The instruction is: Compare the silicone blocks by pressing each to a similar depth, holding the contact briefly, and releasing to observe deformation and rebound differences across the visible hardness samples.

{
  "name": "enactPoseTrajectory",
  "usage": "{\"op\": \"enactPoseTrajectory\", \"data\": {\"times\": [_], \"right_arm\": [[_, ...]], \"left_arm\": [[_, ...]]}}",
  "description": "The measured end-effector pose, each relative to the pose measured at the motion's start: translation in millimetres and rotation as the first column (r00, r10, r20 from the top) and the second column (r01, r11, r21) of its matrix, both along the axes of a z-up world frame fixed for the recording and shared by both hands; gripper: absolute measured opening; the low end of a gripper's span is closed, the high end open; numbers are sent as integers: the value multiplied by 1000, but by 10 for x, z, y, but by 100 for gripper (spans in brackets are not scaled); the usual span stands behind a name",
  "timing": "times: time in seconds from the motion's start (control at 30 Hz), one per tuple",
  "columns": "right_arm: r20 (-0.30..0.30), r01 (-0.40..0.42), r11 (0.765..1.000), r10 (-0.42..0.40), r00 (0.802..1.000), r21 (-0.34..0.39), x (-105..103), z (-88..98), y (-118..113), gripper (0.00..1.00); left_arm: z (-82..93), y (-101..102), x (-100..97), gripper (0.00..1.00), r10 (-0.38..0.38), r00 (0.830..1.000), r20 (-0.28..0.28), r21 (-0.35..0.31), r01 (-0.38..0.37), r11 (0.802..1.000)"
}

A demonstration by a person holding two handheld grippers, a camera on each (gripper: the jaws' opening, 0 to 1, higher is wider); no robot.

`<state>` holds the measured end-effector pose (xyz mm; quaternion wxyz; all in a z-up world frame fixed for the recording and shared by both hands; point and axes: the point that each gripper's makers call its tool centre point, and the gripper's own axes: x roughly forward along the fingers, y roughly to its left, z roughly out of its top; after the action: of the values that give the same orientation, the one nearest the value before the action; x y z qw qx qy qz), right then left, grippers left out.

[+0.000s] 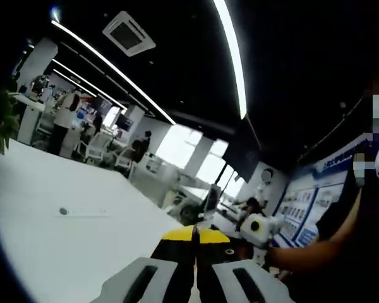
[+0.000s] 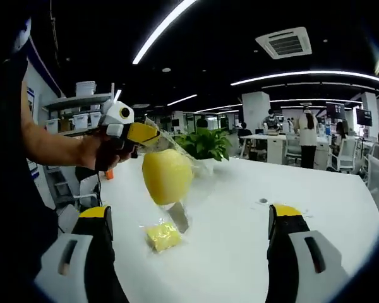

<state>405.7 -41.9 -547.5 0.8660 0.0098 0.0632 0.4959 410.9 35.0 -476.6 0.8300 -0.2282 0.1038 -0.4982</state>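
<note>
In the right gripper view my left gripper (image 2: 150, 136) comes in from the left, held in a hand. It is shut on the top edge of a clear plastic bag, and a large yellow silicone block (image 2: 167, 175) hangs in the bag above the table. A smaller yellow block (image 2: 163, 235) in its own clear wrap lies on the white table (image 2: 240, 252) just below. My right gripper (image 2: 189, 224) stands open, its yellow-tipped jaws wide apart on either side of both blocks. In the left gripper view the left gripper (image 1: 194, 233) has its jaws pressed together.
A potted green plant (image 2: 205, 144) stands on the table behind the hanging block. A small round inset (image 2: 263, 201) sits in the tabletop to the right. Shelves with boxes (image 2: 76, 113) are at the left. People work at desks (image 2: 306, 136) far back.
</note>
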Motion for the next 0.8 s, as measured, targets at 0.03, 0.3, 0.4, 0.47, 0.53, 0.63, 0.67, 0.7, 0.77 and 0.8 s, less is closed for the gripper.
{"op": "enactPoseTrajectory", "data": {"times": [0.03,0.3,0.4,0.47,0.53,0.63,0.67,0.7,0.77,0.8], "right_arm": [[-3,-4,1000,4,1000,1,5,0,21,96],[-16,-129,988,131,991,89,-117,134,348,81],[-39,-156,978,163,986,140,-158,177,451,75],[-95,-161,969,181,979,188,-188,195,514,74],[-61,-170,971,182,981,167,-198,184,556,70],[-64,-179,971,191,980,159,-223,157,593,64],[-61,-180,971,191,980,157,-223,153,591,62],[-60,-183,970,195,979,157,-229,152,591,59],[-59,-196,968,208,976,159,-255,158,594,54],[-55,-203,966,214,975,160,-264,175,592,52]], "left_arm": [[11,-6,-26,0,-5,1000,7,-2,5,1000],[89,-32,-183,0,-36,999,-10,-53,35,998],[113,-63,-242,0,-48,999,-11,-54,47,997],[118,-66,-259,0,-56,998,-8,-59,56,997],[97,-61,-249,0,-52,998,-28,-62,50,997],[117,-78,-282,0,-60,998,-24,-72,58,996],[118,-78,-282,0,-59,998,-24,-73,57,996],[121,-79,-282,0,-56,998,-25,-76,54,996],[121,-78,-275,0,-53,998,-32,-84,50,995],[124,-79,-276,0,-54,998,-33,-85,51,995]]}}
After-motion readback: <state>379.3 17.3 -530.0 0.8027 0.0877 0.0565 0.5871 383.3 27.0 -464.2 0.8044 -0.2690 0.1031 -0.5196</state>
